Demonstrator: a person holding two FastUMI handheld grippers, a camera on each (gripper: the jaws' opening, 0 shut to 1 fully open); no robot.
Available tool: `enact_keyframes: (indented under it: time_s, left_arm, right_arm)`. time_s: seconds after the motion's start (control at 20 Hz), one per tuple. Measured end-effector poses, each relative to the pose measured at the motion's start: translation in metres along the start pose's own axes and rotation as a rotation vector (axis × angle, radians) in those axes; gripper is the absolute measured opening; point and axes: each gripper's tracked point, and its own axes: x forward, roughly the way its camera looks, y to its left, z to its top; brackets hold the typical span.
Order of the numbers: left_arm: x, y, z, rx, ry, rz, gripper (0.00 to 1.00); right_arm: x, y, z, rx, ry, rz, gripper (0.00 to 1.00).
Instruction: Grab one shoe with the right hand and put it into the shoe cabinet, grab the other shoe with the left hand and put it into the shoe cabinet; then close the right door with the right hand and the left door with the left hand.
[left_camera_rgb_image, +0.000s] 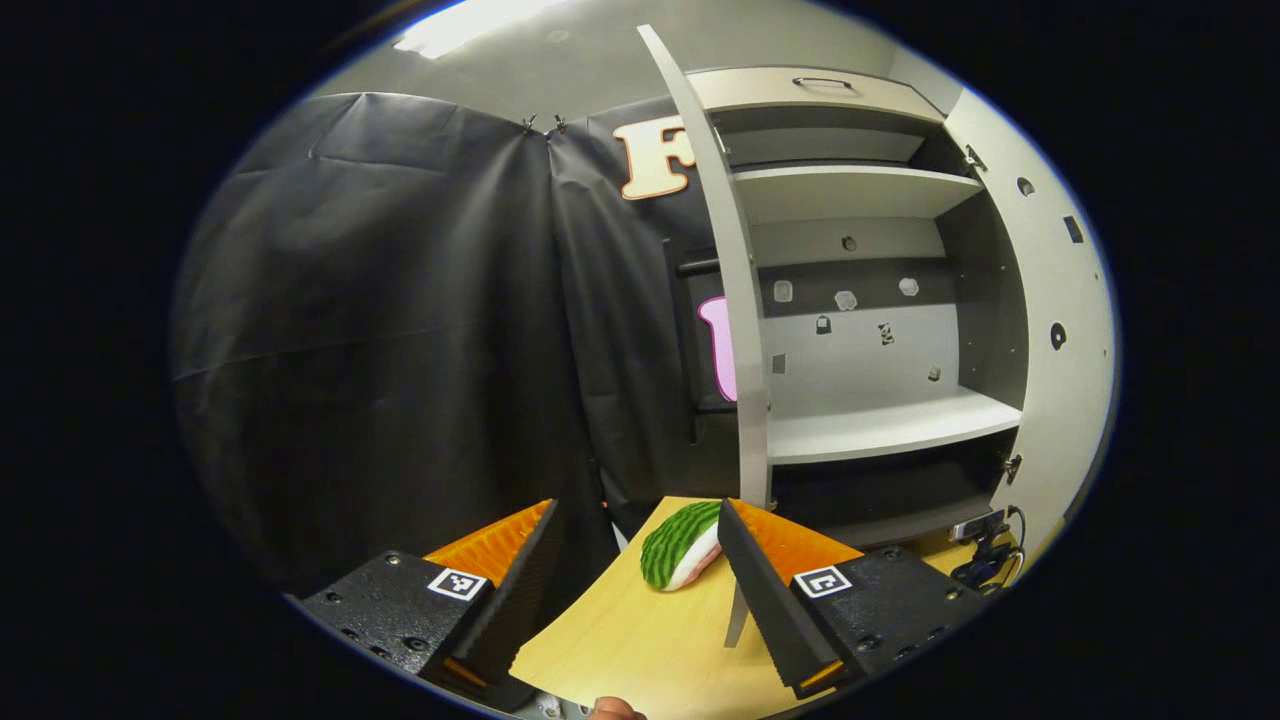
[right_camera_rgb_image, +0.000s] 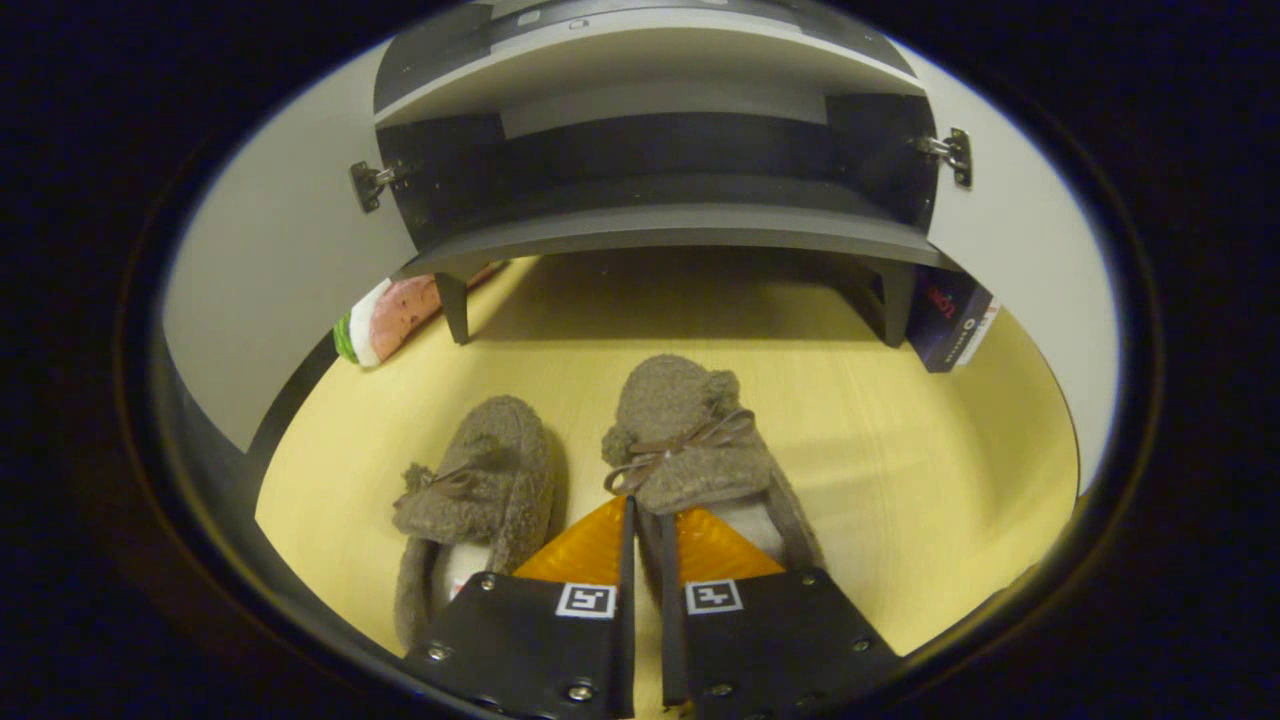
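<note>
Two brown fuzzy slippers lie side by side on the yellow table (right_camera_rgb_image: 900, 480), toes toward the shoe cabinet (right_camera_rgb_image: 660, 235). My right gripper (right_camera_rgb_image: 645, 525) is low over them, its fingers nearly together and pinching the inner rim of the right slipper (right_camera_rgb_image: 690, 430). The left slipper (right_camera_rgb_image: 490, 470) rests free beside it. In the left gripper view, my left gripper (left_camera_rgb_image: 635, 560) hangs open with nothing in it, to the left of the cabinet. Both cabinet doors stand open: the left door (left_camera_rgb_image: 735, 300) edge-on, the right door (left_camera_rgb_image: 1060, 330) swung wide. The white shelf (left_camera_rgb_image: 880, 425) is bare.
A watermelon-slice toy (left_camera_rgb_image: 680, 545) lies on the table by the cabinet's left leg (right_camera_rgb_image: 453, 305). A dark box (right_camera_rgb_image: 950, 315) stands by the right leg. Black cloth (left_camera_rgb_image: 400, 330) hangs to the left. A cable and plug (left_camera_rgb_image: 985, 545) sit near the cabinet's right foot.
</note>
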Motion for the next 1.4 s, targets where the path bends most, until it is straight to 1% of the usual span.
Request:
enact_keyframes:
  time_s: [0.25, 0.3, 0.35, 0.4, 0.6, 0.8, 0.9, 0.95, 1.0, 1.2, 1.35, 1.4]
  left_arm:
    - [-0.006, 0.016, -0.010, 0.032, 0.022, 0.042, 0.96]
    - [-0.007, 0.018, -0.011, 0.039, 0.025, 0.046, 0.96]
    - [-0.008, 0.018, -0.013, 0.046, 0.028, 0.048, 0.96]
    - [-0.010, 0.019, -0.014, 0.052, 0.029, 0.048, 0.96]
    - [-0.013, 0.011, -0.008, 0.050, 0.009, 0.023, 0.96]
    - [-0.020, -0.007, -0.011, 0.042, 0.007, -0.029, 0.96]
    - [-0.026, -0.018, -0.016, 0.033, 0.007, -0.064, 0.96]
    - [-0.029, -0.024, -0.019, 0.031, 0.010, -0.081, 0.96]
    - [-0.030, -0.031, -0.022, 0.032, 0.014, -0.100, 0.96]
    - [-0.036, -0.054, -0.036, 0.060, 0.037, -0.167, 0.96]
    - [-0.039, -0.073, -0.047, 0.049, 0.048, -0.218, 0.96]
    - [-0.040, -0.075, -0.050, 0.050, 0.051, -0.226, 0.96]
  right_arm:
    - [0.025, 0.007, 0.003, -0.006, 0.006, 0.002, 0.12]
    - [0.028, 0.007, 0.005, -0.021, -0.010, 0.000, 0.12]
    - [0.046, 0.006, 0.006, -0.029, -0.033, -0.006, 0.05]
    - [0.026, 0.006, 0.007, -0.044, -0.034, -0.007, 0.01]
    - [0.011, 0.002, 0.020, -0.037, -0.090, -0.025, 0.01]
    - [-0.031, -0.006, 0.056, -0.043, -0.192, -0.033, 0.01]
    - [-0.062, -0.011, 0.084, -0.063, -0.256, -0.035, 0.00]
    - [-0.078, -0.013, 0.101, -0.070, -0.288, -0.031, 0.04]
    - [-0.095, -0.014, 0.120, -0.074, -0.326, -0.027, 0.00]
    - [-0.158, -0.017, 0.208, -0.121, -0.455, -0.032, 0.01]
    - [-0.186, -0.017, 0.279, -0.137, -0.527, -0.030, 0.01]
    - [-0.188, -0.019, 0.304, -0.146, -0.545, -0.034, 0.01]
